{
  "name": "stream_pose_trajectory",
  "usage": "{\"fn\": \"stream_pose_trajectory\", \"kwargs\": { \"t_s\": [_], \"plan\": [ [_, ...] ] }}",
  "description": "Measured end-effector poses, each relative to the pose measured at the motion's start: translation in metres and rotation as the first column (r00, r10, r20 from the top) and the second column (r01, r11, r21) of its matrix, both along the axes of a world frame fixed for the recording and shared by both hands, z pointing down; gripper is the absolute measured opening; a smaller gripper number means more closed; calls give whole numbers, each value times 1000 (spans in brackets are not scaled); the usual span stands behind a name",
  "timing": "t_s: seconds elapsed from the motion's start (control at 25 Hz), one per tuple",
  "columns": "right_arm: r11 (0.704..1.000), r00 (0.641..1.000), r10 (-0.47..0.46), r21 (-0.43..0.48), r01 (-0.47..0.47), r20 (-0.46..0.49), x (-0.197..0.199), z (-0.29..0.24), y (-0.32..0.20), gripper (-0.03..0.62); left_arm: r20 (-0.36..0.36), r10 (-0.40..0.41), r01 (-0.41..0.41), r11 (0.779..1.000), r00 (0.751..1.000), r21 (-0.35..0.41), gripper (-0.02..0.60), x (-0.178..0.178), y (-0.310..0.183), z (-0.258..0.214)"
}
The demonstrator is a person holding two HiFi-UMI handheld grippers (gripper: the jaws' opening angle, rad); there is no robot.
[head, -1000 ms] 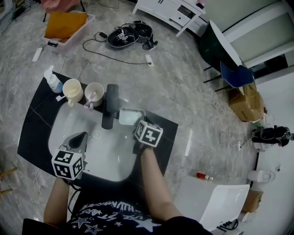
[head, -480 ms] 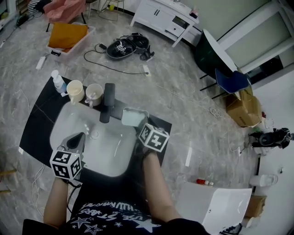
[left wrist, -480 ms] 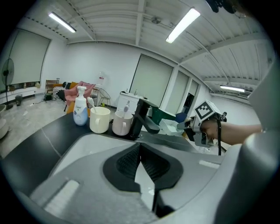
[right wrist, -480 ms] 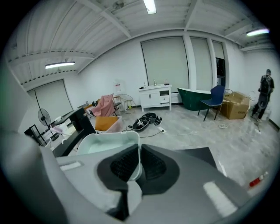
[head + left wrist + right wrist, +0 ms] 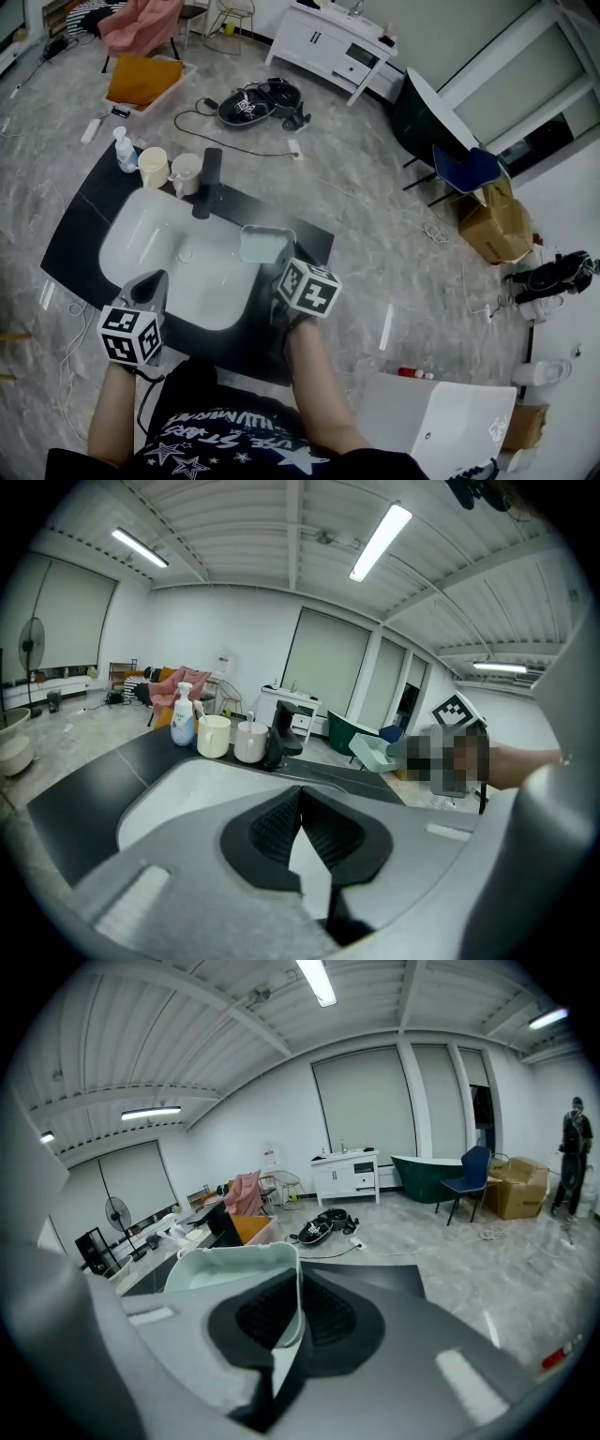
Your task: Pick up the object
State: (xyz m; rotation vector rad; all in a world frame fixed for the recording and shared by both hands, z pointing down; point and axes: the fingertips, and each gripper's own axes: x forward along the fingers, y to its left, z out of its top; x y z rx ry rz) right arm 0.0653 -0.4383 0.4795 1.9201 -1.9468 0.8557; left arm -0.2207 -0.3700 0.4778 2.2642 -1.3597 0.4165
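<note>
- Bright, even indoor light. A ceiling strip light [image 5: 380, 541] glows above and ahead of the left tongs [image 5: 300, 799], with mild bloom.
- Glossy floor [image 5: 394, 272] right of the right tongs [image 5: 300, 1277] shows pale glare streaks.
- Shadows are soft and faint.
- Both gripper views have heavy fisheye and black corners, with the tongs' bodies soft up close.
- The white tray [image 5: 230, 1258] pinched in the right tongs is slightly soft.
- Head view bends at the edges.
</note>
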Motion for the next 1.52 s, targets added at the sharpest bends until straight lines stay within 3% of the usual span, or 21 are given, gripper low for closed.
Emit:
{"fn": "stream_pose_trajectory", "kwargs": {
  "t_s": [1.08, 1.52],
  "plan": [
    [962, 963, -270, 50, 269, 21, 51, 3, 211, 17, 26, -159, 158, 986, 987, 52, 9, 90, 249, 4],
    [934, 933, -357, 7, 357, 53, 65, 32, 284, 17, 53, -228, 229, 973, 972, 1, 9, 113, 342, 18]
  ]
}}
